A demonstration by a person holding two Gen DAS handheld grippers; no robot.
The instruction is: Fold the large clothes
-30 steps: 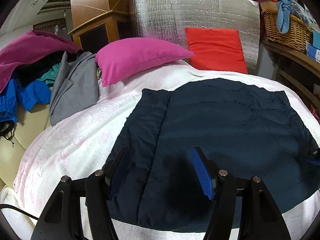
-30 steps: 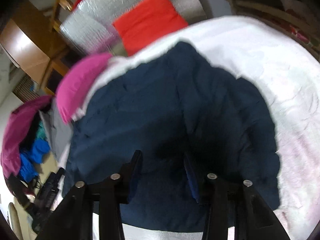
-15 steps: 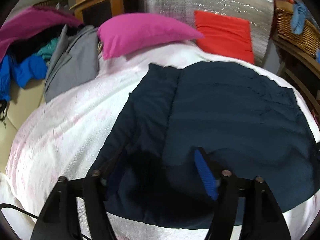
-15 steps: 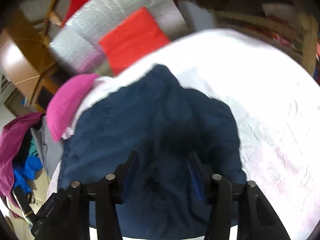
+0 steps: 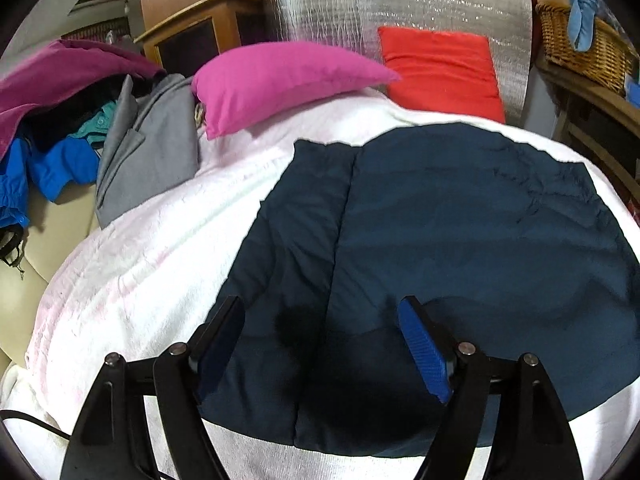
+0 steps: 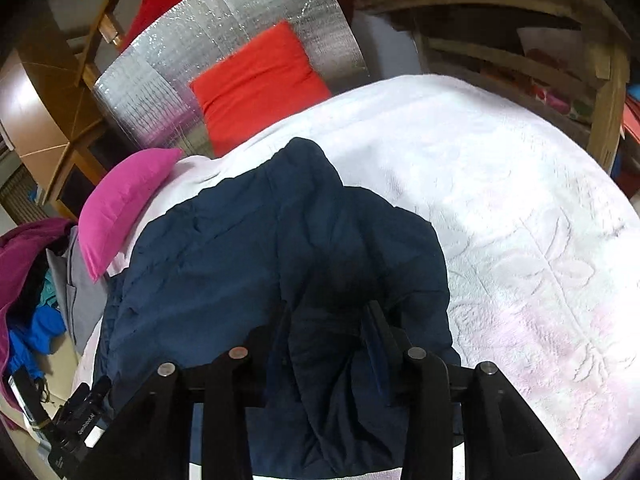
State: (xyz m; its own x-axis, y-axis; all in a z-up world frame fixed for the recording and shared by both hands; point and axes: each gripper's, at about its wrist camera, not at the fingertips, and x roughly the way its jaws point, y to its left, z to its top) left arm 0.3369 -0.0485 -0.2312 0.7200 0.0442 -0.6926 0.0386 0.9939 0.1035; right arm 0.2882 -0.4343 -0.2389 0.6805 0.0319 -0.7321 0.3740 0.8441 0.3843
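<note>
My right hand-held gripper [image 6: 328,316] has just been closing, and its jaws now pinch a bunched fold of the dark blue jacket [image 6: 248,264], lifted a little off the bed [image 6: 520,216]. My left hand-held gripper [image 5: 320,320] has just been opening; its jaws stand wide above the jacket's near edge, the cloth below them, nothing gripped.

The jacket [image 5: 460,232] lies spread over the middle of the white bedspread, with a long seam running away from me on its left part. To its right the bedspread is bare; in the right wrist view a wooden frame [image 6: 608,80] borders that side.

To the left, at the bed's edge, lies a heap of other clothes: a grey garment [image 5: 148,152], something bright blue [image 5: 52,168], and a purple one [image 5: 60,76] on top. Just beyond the jacket's far left corner sits a pink pillow [image 5: 280,80], apart from the cloth. Beside it a red cushion [image 5: 440,72] leans on a silver foil panel [image 5: 400,0]. A wicker basket [image 5: 580,48] stands on a shelf at far right.
</note>
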